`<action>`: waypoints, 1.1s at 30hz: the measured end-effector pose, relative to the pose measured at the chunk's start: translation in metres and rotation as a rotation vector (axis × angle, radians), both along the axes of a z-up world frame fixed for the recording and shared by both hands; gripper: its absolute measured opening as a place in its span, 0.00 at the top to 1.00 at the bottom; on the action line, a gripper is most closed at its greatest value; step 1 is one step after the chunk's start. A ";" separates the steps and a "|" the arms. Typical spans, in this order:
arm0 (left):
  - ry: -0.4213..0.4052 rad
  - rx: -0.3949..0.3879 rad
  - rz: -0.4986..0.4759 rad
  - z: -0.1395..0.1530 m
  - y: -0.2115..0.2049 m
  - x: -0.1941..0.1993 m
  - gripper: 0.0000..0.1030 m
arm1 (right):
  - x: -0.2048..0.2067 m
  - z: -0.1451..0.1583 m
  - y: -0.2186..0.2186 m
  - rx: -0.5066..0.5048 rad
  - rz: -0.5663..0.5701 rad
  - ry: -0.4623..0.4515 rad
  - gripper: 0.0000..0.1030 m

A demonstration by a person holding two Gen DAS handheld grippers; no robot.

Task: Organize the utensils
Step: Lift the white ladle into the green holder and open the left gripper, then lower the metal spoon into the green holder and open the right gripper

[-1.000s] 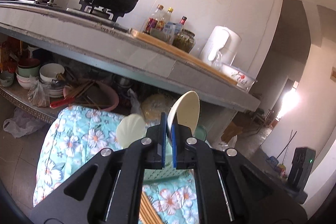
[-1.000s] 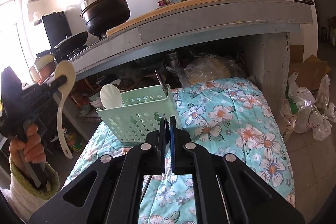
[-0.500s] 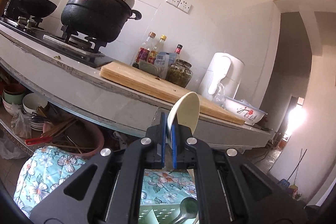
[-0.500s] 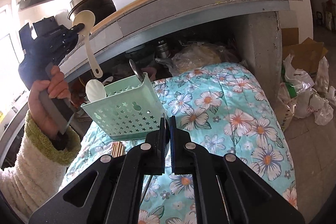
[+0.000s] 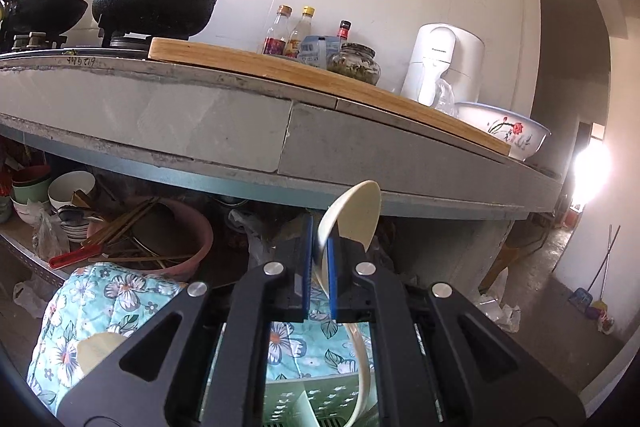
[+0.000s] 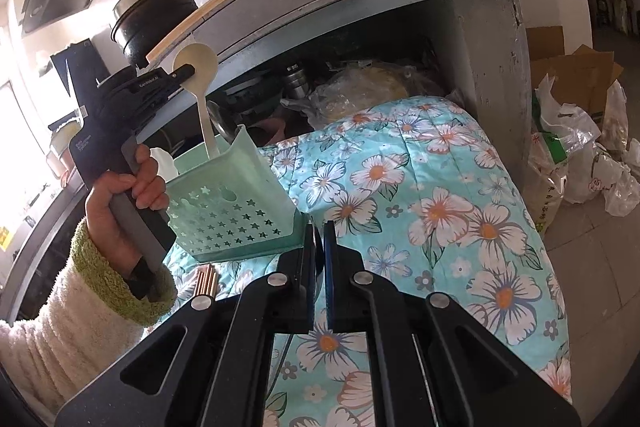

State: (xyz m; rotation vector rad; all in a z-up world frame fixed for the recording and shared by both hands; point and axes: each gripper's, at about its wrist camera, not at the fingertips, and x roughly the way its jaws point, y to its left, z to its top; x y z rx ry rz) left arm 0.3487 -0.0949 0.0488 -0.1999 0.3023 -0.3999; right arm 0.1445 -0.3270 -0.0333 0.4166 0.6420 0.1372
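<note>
One cream plastic spoon (image 6: 199,83) pinched tight near its bowl in my left claw (image 6: 188,71), long handle hanging straight down, tip just inside the mint star-punched basket (image 6: 236,211) on the floral quilt (image 6: 440,211); right claw (image 6: 319,247) shut on a thin dark utensil handle I can't identify, just beside the basket.

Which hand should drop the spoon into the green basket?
Probably the left. The left gripper already grips the cream spoon, whose handle dips into the green basket. The right gripper is shut and looks empty.
</note>
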 end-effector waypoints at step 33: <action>0.220 0.081 0.011 -0.023 0.134 -0.136 0.19 | 0.021 0.132 0.073 -0.083 0.126 -0.329 0.96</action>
